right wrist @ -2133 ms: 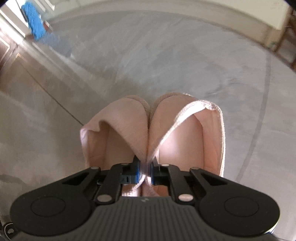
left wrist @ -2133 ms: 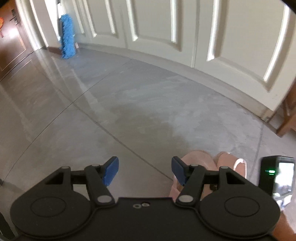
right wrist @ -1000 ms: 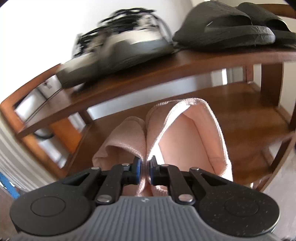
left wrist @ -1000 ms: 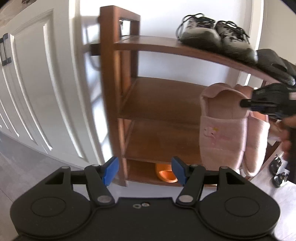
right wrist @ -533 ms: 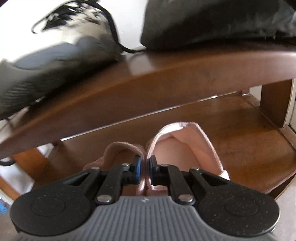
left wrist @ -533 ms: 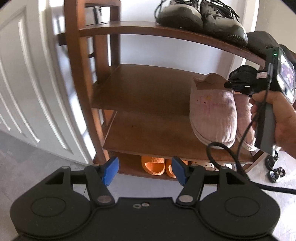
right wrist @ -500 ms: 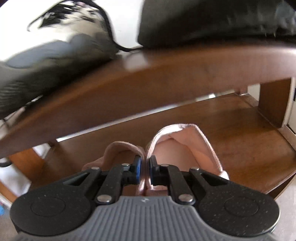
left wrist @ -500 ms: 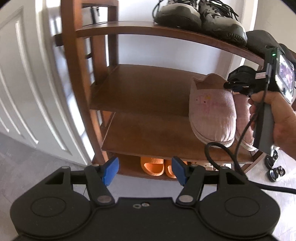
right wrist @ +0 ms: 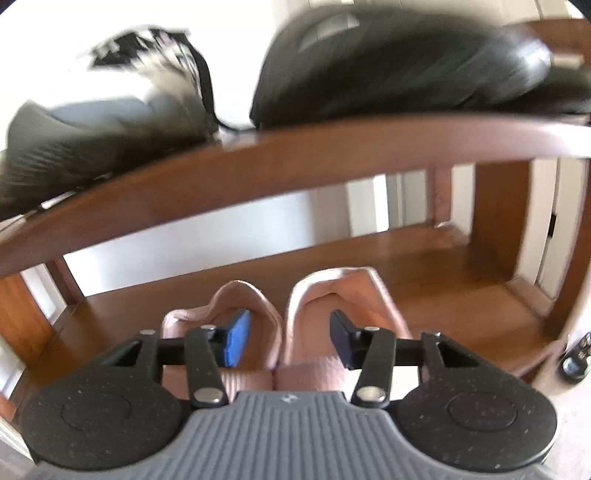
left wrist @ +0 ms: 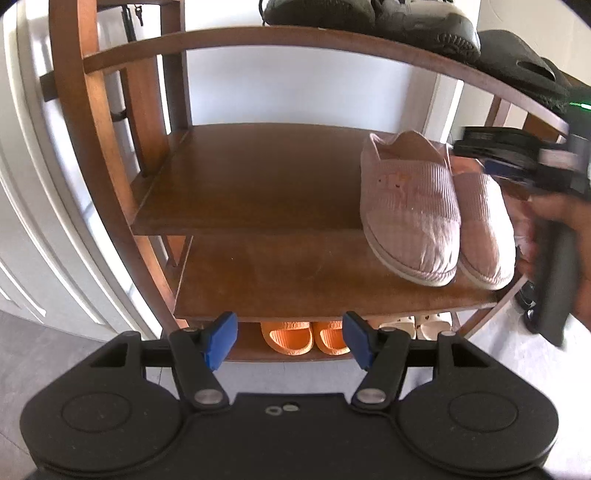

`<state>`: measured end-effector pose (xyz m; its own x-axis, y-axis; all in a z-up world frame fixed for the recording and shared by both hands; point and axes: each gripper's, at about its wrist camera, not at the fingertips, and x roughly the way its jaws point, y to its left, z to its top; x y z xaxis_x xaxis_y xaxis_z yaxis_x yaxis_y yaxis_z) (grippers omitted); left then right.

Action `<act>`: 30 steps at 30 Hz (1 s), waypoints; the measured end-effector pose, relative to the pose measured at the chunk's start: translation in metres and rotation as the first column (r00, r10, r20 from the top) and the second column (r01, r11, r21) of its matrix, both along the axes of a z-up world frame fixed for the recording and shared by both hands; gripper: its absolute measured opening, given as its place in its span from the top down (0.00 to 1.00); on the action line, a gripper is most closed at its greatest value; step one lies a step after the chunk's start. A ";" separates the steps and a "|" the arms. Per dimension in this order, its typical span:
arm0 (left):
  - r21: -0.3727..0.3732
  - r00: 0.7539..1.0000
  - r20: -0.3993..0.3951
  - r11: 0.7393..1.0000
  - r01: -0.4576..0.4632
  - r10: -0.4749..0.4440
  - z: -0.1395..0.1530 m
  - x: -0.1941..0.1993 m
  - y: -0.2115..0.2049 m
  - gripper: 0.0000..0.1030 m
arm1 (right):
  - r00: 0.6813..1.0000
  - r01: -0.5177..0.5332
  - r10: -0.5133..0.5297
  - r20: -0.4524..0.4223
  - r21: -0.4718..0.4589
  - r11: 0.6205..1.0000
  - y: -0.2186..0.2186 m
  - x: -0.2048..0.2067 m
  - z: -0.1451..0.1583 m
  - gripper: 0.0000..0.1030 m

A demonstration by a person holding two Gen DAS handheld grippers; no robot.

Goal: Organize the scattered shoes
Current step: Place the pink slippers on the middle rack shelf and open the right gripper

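Pink slippers (left wrist: 432,214) sit as a pair, side by side and touching, on the right part of the middle shelf (left wrist: 258,177) of the wooden shoe rack (left wrist: 96,122), with one end overhanging the shelf's front step toward the lower board. In your right wrist view the slippers (right wrist: 303,321) lie directly under your right gripper (right wrist: 286,334): its jaws stand wide apart, the blue-padded left finger (right wrist: 236,338) over the left slipper's opening and the other finger over the right one, with the two adjoining slipper walls in the gap between them; neither pad is pressed on the fabric, though whether a pad brushes it cannot be told. From the left wrist view your right gripper (left wrist: 517,158) appears blurred at the slippers' far right, held in your right hand (left wrist: 565,236). Your left gripper (left wrist: 288,338) hangs in front of the rack, low, jaws apart and holding nothing, well clear of the slippers. Dark sneakers (left wrist: 369,14) and black slides (left wrist: 517,62) rest on the top shelf. Orange sandals (left wrist: 306,336) and a pale pair (left wrist: 413,325) occupy the bottom shelf. White panelled doors (left wrist: 33,184) stand left of the rack.
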<state>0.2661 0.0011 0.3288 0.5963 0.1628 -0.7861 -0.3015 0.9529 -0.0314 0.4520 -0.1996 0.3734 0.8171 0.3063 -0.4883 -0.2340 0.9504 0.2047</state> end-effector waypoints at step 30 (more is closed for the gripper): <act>-0.074 0.992 -0.022 0.990 0.123 -0.125 -0.010 0.001 0.009 0.39 | 0.922 -0.096 0.069 -0.381 -0.053 0.994 0.011 -0.070 -0.032 0.65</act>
<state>0.2672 0.0105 0.3189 0.5871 0.0309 -0.8089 -0.1825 0.9786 -0.0951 0.3816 -0.1889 0.3414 0.5405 0.3186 -0.7787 -0.2300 0.9462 0.2275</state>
